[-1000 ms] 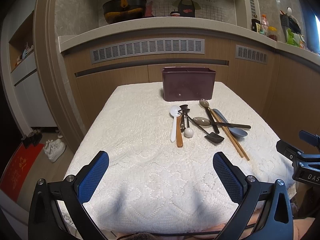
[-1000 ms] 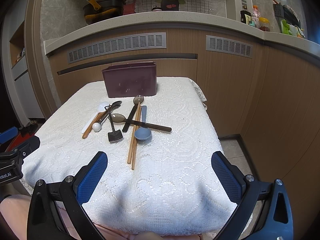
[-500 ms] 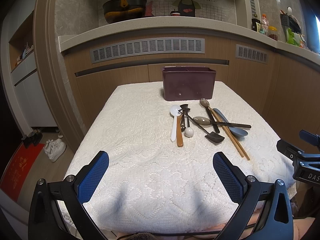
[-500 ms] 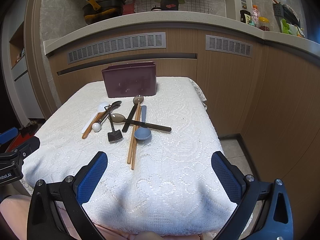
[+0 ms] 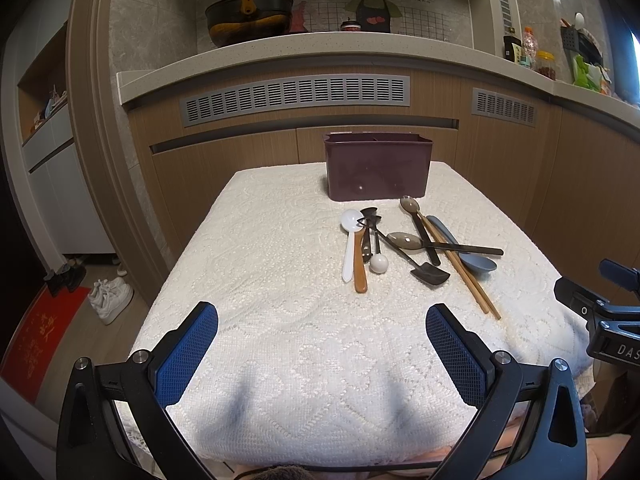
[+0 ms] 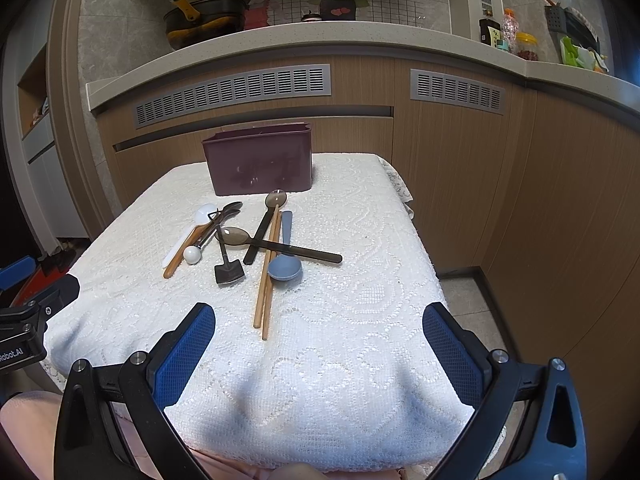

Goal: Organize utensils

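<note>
Utensils (image 5: 416,248) lie scattered before the maroon holder (image 5: 378,168).

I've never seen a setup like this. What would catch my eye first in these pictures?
Probably the jumble of utensils lying crossed on the white lace tablecloth, with wooden chopsticks among them. Behind them stands a dark purple utensil holder. In the foreground, each camera shows blue-padded fingers spread wide: the left gripper and right gripper, both holding nothing.

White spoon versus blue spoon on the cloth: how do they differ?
The white spoon lies at the pile's left edge, bowl toward the bin; the blue spoon lies at the right, bowl toward the camera. The white one's bowl is smaller. The white spoon sits beside a wooden handle; the blue one beside the chopsticks. Both lie flat, ungrasped.
</note>
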Action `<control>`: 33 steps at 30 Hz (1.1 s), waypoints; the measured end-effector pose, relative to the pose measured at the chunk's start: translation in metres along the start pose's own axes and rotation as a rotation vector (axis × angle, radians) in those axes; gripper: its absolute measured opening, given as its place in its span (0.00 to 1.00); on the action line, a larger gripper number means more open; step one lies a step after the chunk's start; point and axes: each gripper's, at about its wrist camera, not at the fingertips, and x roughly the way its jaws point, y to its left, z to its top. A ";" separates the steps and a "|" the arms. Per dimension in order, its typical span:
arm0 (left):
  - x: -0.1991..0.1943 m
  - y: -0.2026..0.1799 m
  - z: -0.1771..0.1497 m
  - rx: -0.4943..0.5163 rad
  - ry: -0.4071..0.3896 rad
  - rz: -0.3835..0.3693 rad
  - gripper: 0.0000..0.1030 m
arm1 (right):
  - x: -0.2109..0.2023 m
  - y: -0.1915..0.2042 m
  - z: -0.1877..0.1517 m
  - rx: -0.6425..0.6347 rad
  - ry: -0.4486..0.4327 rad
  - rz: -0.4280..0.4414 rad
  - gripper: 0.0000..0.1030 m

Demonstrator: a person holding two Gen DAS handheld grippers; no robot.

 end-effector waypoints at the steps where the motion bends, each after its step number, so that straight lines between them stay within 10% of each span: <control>1: 0.000 0.000 0.000 0.000 0.000 -0.001 1.00 | 0.000 0.000 0.000 0.000 0.000 0.000 1.00; 19: 0.008 0.008 0.002 0.010 0.030 -0.025 1.00 | 0.003 0.000 0.003 -0.006 0.010 0.004 1.00; 33: 0.084 0.025 0.058 -0.012 0.084 -0.065 1.00 | 0.074 0.006 0.051 -0.122 0.109 -0.043 1.00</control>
